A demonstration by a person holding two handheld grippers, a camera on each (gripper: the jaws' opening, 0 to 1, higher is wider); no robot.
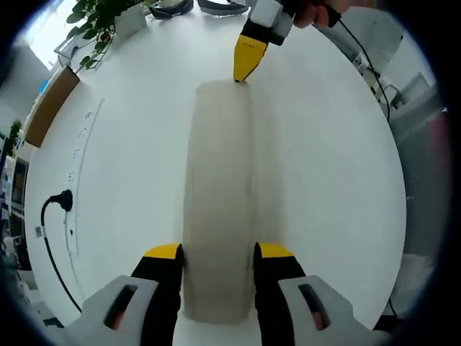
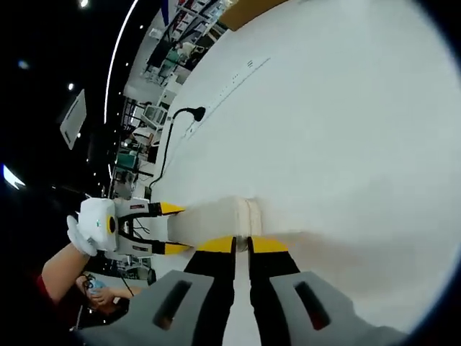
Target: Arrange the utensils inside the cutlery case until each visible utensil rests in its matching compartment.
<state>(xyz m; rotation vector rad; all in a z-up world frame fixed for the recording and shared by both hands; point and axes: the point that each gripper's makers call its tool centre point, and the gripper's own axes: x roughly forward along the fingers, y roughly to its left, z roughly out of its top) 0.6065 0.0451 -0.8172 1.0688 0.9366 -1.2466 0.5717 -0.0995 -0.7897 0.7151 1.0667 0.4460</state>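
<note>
You hold the cutlery case at both ends. It lies flat on the white bench, a long, narrow, frosted translucent box with rounded ends, and it appears closed, so no utensils can be seen.

**Left claw**: its two yellow-tipped jaws stand either side of the near end of the case, pressed against the long walls and gripping it.

**Right claw**: in the right gripper view its jaws are almost together, pinching the far end of the case at what looks like the seam or lip. In the left gripper view its yellow tip meets the far end.

**Handling, as a judgement:**
- The case looks like thin, stiff moulded plastic, light and smooth, so expect it to slide on the bench and slip under a loose grip.
- Hold the long walls with one claw to anchor it; work the lip at the end with the other.
- Squeeze moderately, since thin walls may flex or crack.

A black cable and a potted plant sit well apart from the case.
</note>
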